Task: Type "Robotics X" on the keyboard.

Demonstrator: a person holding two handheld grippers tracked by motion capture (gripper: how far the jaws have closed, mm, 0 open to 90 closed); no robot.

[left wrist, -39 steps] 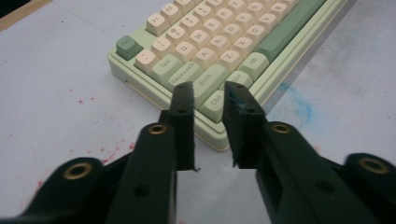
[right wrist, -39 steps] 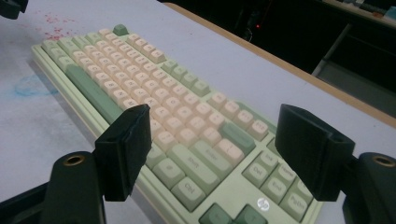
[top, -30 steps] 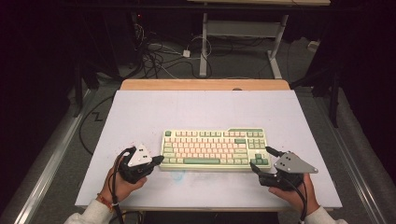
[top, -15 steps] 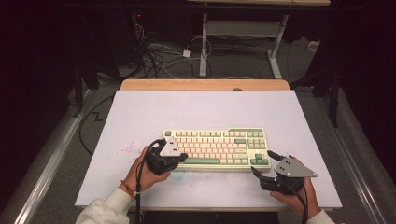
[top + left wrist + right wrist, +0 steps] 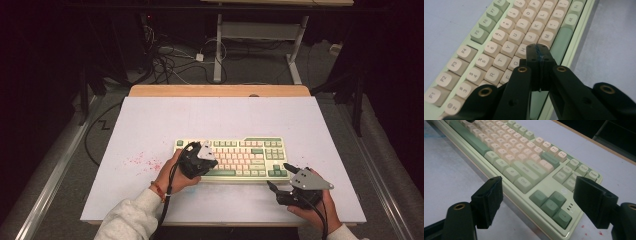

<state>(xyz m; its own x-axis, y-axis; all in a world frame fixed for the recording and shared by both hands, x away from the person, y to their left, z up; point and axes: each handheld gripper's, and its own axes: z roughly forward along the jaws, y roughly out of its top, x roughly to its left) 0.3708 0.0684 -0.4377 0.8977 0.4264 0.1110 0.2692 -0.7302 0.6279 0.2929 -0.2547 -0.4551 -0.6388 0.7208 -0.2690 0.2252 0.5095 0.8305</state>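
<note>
A pale green keyboard point(image 5: 245, 152) with cream and green keys lies across the middle of the white table. My left gripper point(image 5: 213, 163) hangs over its left half, jaws shut with nothing between them. In the left gripper view the closed tips point(image 5: 539, 50) sit just above the keyboard's point(image 5: 499, 45) lower letter rows, beside the space bar; whether they touch a key I cannot tell. My right gripper point(image 5: 279, 176) is open off the keyboard's near right corner. Its view has the jaws point(image 5: 540, 195) spread wide before the arrow keys of the keyboard point(image 5: 524, 157).
The keyboard rests on a white board point(image 5: 225, 115) with a wooden strip point(image 5: 220, 91) along its far edge. Red specks point(image 5: 142, 161) mark the board left of the keyboard. Cables point(image 5: 170, 55) and a desk frame point(image 5: 260, 30) are on the floor beyond.
My left hand has carried its shut gripper to the right, from beside the keyboard's left end to over its keys. The right gripper has stayed where it was.
</note>
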